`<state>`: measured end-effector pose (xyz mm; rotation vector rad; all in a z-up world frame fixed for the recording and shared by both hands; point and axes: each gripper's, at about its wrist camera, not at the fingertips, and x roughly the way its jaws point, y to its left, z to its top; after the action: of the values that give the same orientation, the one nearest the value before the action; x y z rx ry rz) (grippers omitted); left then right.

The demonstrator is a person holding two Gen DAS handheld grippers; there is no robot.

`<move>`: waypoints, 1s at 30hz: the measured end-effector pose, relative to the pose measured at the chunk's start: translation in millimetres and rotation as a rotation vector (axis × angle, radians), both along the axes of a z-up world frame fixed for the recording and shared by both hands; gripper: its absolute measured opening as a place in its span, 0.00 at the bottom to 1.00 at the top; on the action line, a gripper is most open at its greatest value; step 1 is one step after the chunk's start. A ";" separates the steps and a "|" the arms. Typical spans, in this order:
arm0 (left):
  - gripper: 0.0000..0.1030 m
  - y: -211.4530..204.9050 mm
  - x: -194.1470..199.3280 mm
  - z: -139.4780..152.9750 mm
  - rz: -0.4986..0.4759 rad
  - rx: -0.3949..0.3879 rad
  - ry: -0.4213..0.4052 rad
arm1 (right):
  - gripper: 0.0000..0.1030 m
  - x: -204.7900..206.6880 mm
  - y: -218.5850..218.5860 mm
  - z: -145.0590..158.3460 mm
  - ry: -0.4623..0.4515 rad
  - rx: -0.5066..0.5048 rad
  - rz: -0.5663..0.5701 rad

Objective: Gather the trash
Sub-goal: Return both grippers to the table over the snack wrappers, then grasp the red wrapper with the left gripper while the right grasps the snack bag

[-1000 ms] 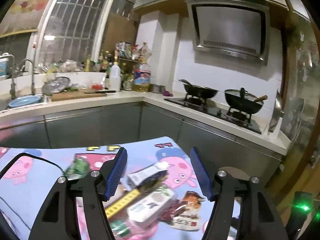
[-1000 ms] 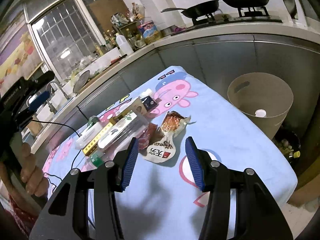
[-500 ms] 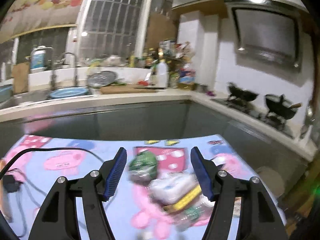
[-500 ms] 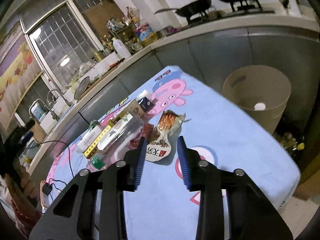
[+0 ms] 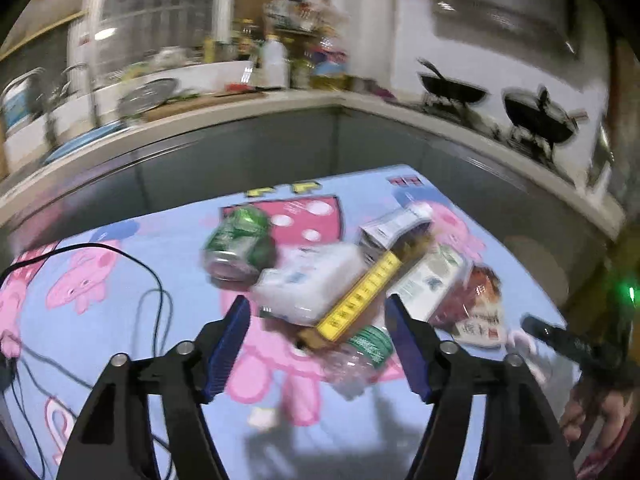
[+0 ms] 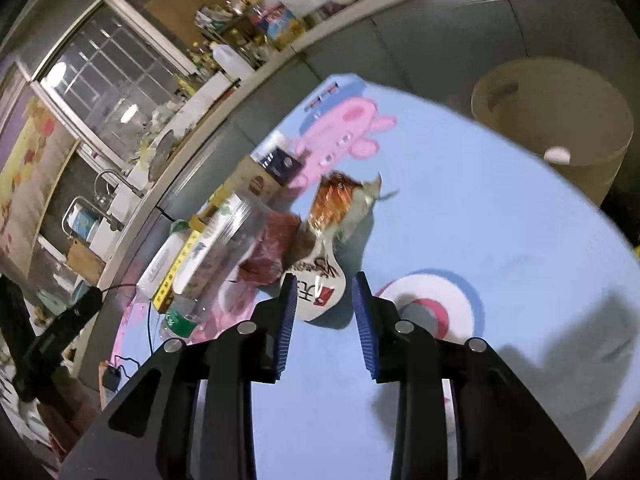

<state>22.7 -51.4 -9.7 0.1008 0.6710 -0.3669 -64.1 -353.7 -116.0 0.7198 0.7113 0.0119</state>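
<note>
A pile of trash lies on the cartoon-print tablecloth [image 5: 120, 320]: a dented green can [image 5: 240, 244], a white pack [image 5: 312, 280], a yellow ruler-marked box [image 5: 360, 296], a clear bottle with a green label [image 5: 360, 352] and a carton [image 5: 394, 228]. My left gripper [image 5: 317, 308] hovers over the pile's near edge, its jaws opening and touching nothing. My right gripper [image 6: 324, 284] has narrow jaws. The white end of an orange snack wrapper [image 6: 332, 216] lies between the tips, unpressed. A beige bin [image 6: 560, 120] stands beyond the table's far right edge.
A black cable [image 5: 152, 280] loops over the cloth to the left. Grey cabinets and a counter wrap around behind the table, with a sink [image 6: 104, 184] and woks on the stove [image 5: 536, 116]. A hand holding the other gripper's handle [image 5: 572, 344] shows at the right.
Both grippers have dropped closer to the table and tilted down. The right jaws have narrowed around the wrapper's end. The left view swung to centre on the trash pile.
</note>
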 end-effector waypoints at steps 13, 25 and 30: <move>0.71 -91.6 14.8 -31.5 -0.210 0.140 0.019 | 0.30 28.1 8.1 -12.3 0.002 0.026 0.026; 0.56 -170.2 10.2 -57.7 -0.381 0.233 0.028 | 0.03 28.7 -5.8 -20.4 -0.013 0.061 0.020; 0.55 -179.8 14.0 -62.4 -0.393 0.237 0.065 | 0.03 -1.6 -16.3 0.5 -0.071 -0.080 -0.067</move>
<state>36.7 -231.1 -72.1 0.4516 0.7573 -0.6689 -65.7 -369.9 -115.5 0.6630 0.6160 -0.0513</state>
